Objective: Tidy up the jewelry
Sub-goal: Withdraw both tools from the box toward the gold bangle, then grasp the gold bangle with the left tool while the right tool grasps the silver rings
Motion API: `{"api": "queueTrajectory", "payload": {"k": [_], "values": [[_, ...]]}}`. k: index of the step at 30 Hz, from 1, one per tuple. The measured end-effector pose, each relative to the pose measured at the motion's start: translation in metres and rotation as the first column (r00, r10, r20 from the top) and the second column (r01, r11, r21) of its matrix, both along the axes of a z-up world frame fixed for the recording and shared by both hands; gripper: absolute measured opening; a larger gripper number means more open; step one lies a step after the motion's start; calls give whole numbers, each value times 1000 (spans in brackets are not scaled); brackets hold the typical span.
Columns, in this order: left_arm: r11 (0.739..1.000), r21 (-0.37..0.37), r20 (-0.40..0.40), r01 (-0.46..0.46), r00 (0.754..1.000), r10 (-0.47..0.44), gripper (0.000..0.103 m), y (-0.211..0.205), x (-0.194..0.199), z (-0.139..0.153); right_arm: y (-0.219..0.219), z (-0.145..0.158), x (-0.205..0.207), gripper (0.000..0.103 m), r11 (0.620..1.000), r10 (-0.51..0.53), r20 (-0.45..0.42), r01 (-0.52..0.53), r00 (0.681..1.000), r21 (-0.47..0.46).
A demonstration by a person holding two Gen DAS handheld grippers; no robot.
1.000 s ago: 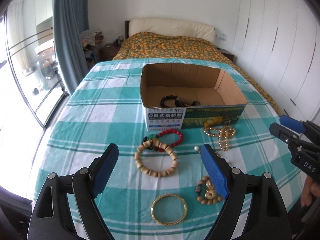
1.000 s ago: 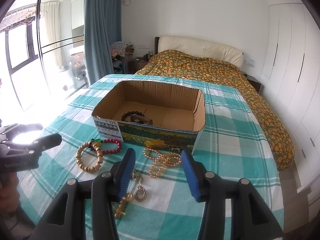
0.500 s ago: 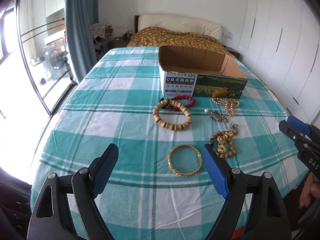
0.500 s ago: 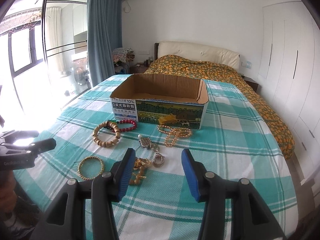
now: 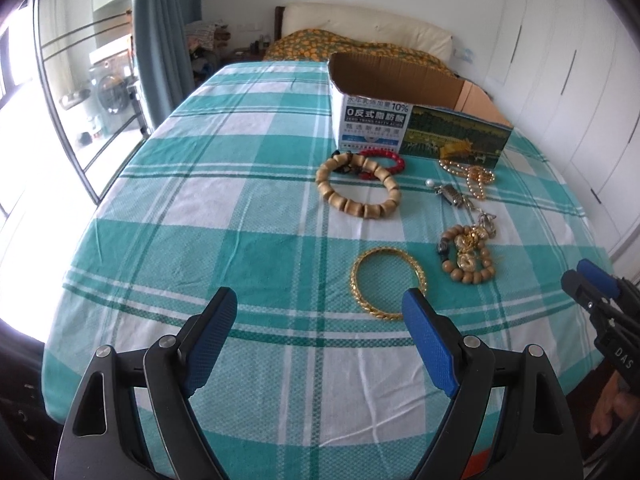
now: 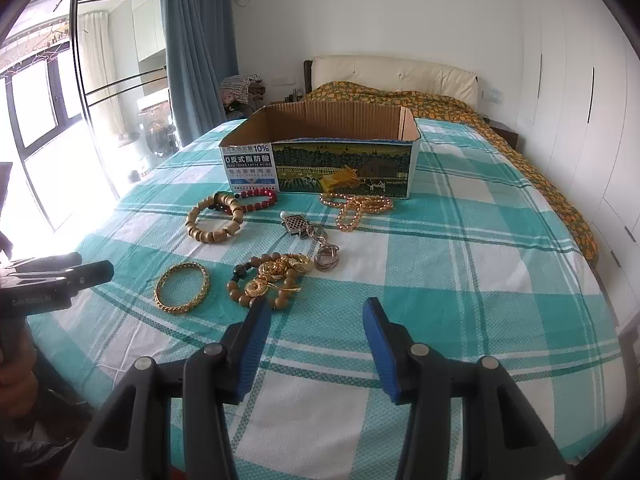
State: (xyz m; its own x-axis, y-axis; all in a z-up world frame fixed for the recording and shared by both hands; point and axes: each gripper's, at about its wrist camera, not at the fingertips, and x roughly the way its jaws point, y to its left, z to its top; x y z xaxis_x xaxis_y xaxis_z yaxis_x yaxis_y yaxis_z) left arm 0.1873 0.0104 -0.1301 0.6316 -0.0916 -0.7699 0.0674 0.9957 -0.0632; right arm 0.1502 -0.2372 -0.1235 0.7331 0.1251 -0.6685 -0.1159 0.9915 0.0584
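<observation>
Here, gold bangle [image 5: 387, 283] just ahead of left tool [image 5: 320, 308]; both tools wide open, empty.

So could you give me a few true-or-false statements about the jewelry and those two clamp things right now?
1. Both grippers, left and right, are open and empty. True.
2. The gold bangle lies inside the box. False: it lies on the cloth, nearest the left gripper.
3. The red bracelet overlaps the wooden bracelet. True.
4. The pearl strand hangs over the box rim. False: it lies on the cloth before the box.
</observation>
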Motion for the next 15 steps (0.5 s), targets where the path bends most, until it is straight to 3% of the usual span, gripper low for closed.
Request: {"api": "queueTrajectory", "payload": {"k": [6, 15], "values": [[1000, -10, -33, -9, 999, 8, 86, 2, 9, -12, -8, -6, 15, 49, 1000, -5, -26, 6, 1000, 18], [1000, 16, -52, -4, 999, 5, 86, -6, 30, -24, -14, -30, 77, 49, 998, 29, -119, -22, 992, 61]]}}
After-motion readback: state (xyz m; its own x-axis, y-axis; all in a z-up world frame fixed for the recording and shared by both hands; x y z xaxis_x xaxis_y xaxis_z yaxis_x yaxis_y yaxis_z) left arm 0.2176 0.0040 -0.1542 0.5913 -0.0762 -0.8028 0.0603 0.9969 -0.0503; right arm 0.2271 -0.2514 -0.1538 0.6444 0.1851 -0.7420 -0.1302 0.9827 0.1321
